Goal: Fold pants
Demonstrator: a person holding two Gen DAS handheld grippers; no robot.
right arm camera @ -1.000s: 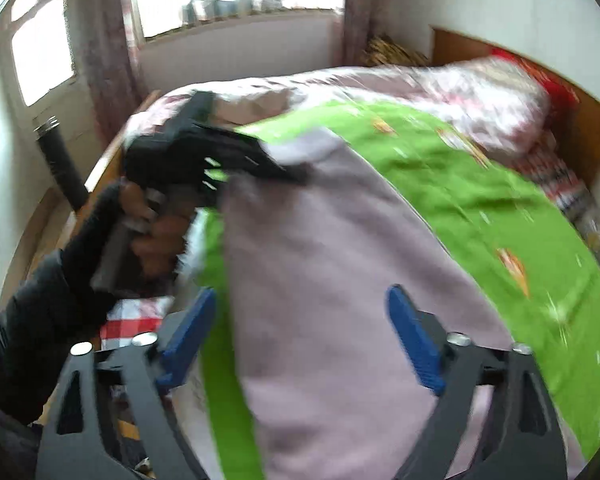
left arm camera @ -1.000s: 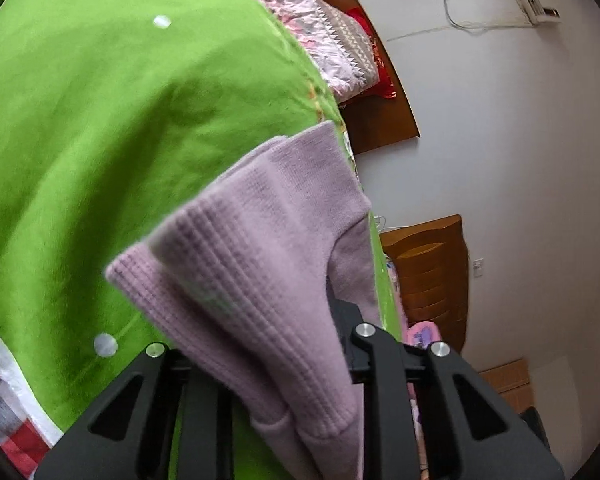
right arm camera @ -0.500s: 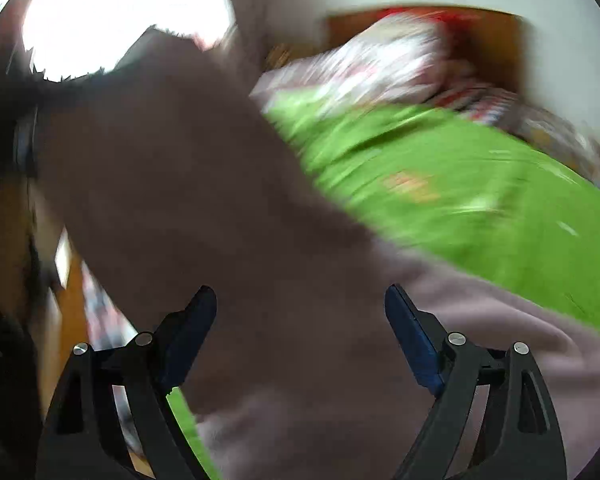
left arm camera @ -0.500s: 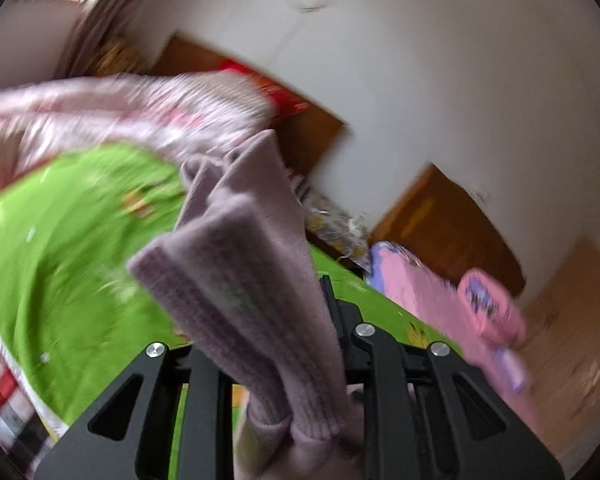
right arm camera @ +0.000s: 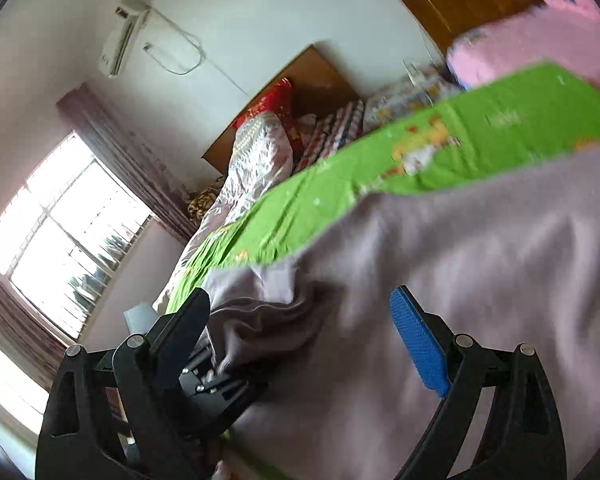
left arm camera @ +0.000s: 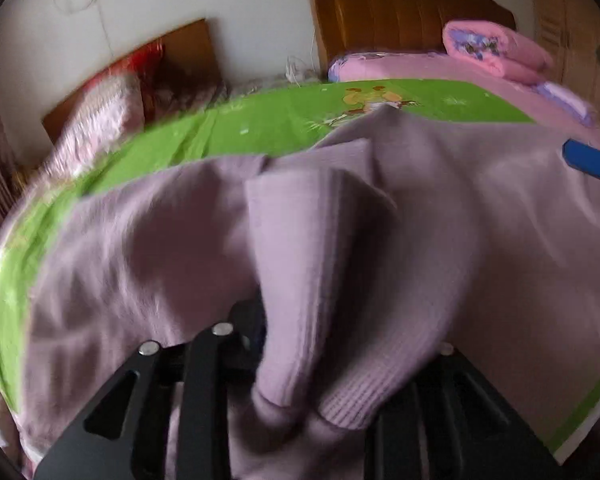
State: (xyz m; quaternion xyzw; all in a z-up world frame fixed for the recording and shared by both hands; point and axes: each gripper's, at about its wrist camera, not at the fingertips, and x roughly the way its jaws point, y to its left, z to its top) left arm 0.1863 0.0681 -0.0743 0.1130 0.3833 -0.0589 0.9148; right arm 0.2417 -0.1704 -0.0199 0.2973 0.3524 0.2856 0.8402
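The lilac knit pants [left arm camera: 440, 208] lie spread over the green bed sheet [left arm camera: 260, 124]. My left gripper [left arm camera: 300, 360] is shut on a ribbed end of the pants, which bunches up over its fingers. In the right wrist view the pants [right arm camera: 480, 280] fill the lower right over the sheet [right arm camera: 500, 132]. My right gripper [right arm camera: 300, 320] is open, its jaws wide apart just above the fabric, holding nothing. The left gripper's black body [right arm camera: 216, 392] shows low between the right fingers, with fabric gathered at it. One blue right pad [left arm camera: 588, 160] shows at the right edge of the left wrist view.
A pink quilt roll [left arm camera: 496, 48] and a pink bed lie beyond the sheet. Wooden headboards [left arm camera: 400, 8] stand against the white wall. A silvery quilt [right arm camera: 256, 160] and a red pillow lie at the bed's head. A window [right arm camera: 60, 232] is at left.
Both cameras swung hard across the room. My left gripper carried the ribbed end over and down onto the spread pants. My right gripper stayed open over the fabric.
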